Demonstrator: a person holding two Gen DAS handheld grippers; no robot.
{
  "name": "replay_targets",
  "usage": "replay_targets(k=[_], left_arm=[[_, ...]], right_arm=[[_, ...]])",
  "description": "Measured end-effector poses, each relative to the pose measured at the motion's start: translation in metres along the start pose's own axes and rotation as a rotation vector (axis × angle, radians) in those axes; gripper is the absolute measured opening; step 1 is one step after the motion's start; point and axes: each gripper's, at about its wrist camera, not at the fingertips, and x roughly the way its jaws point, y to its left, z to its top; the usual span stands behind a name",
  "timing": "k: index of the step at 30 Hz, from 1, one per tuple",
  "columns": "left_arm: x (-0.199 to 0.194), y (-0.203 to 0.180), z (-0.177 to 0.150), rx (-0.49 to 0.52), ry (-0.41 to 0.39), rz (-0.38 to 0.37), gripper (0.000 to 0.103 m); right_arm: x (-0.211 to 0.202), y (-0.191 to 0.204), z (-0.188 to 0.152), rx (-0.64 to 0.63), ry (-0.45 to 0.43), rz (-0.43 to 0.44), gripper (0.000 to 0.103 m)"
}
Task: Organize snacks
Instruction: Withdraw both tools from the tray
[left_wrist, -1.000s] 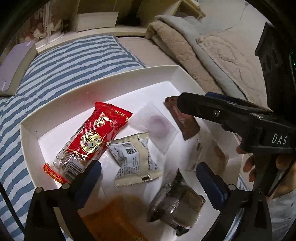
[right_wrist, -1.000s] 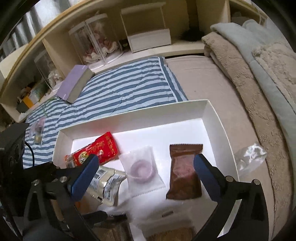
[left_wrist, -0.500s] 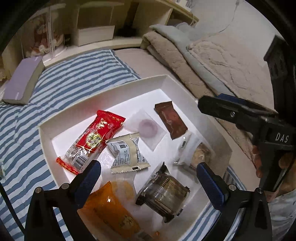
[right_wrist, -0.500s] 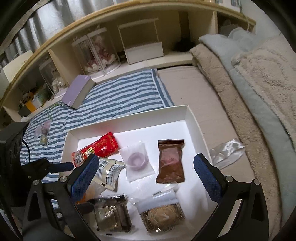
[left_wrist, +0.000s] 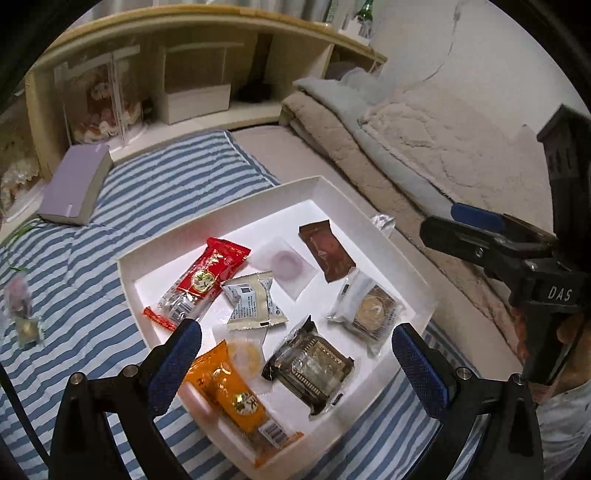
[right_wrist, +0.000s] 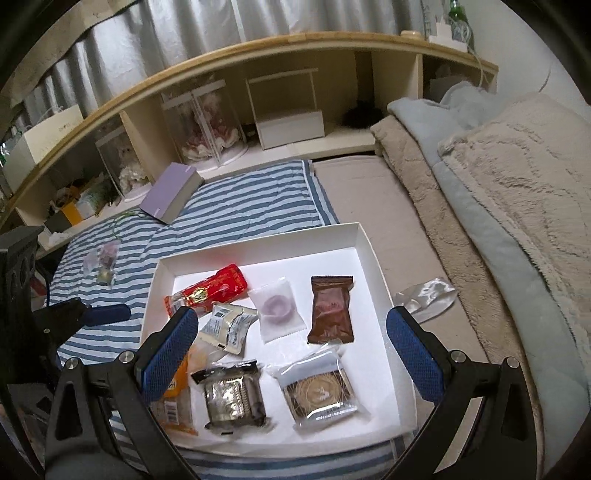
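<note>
Jaws of the left gripper (left_wrist: 293, 354) and right gripper (right_wrist: 291, 347) are spread wide and empty, held above the white box (right_wrist: 258, 251) on the striped bed cover (right_wrist: 236, 199).

Lodged in the box, eight packets: red (right_wrist: 212, 290), cream (right_wrist: 227, 325), translucent with purple sweet (right_wrist: 277, 308), brown (right_wrist: 330, 314), clear with round pastry (right_wrist: 321, 393), dark (right_wrist: 231, 400), orange (left_wrist: 236, 397), pale yellow (left_wrist: 243, 354).

Left outside: small wrapped sweets (right_wrist: 103, 262) on the cover; a clear wrapper (right_wrist: 424, 295) beside the box. Sorting is judged mostly done.

Home bedroom: striped bedding (right_wrist: 240, 199), blankets (right_wrist: 517, 192), shelving (right_wrist: 258, 70).
</note>
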Motion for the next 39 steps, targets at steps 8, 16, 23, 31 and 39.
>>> replay_targets(k=[8,16,23,31,39], left_arm=[[-0.050,-0.010,-0.013,0.004,-0.054,0.031,0.103],[-0.099,-0.010,-0.028,-0.004,-0.129,0.066,0.103],[-0.136,-0.008,-0.047,0.001,-0.191,0.096,0.103],[-0.179,0.007,-0.075,-0.019,-0.287,0.153,0.103],[-0.212,0.073,-0.100,-0.099,-0.296,0.234,0.103]], right_arm=[[-0.034,0.008,-0.015,-0.022,-0.032,-0.023,0.103],[-0.066,0.020,-0.028,-0.053,-0.077,-0.064,0.103],[-0.087,0.035,-0.035,-0.056,-0.118,-0.070,0.103],[-0.090,0.049,-0.036,0.054,-0.161,-0.053,0.103],[-0.065,0.099,-0.028,0.023,-0.155,0.005,0.103]])
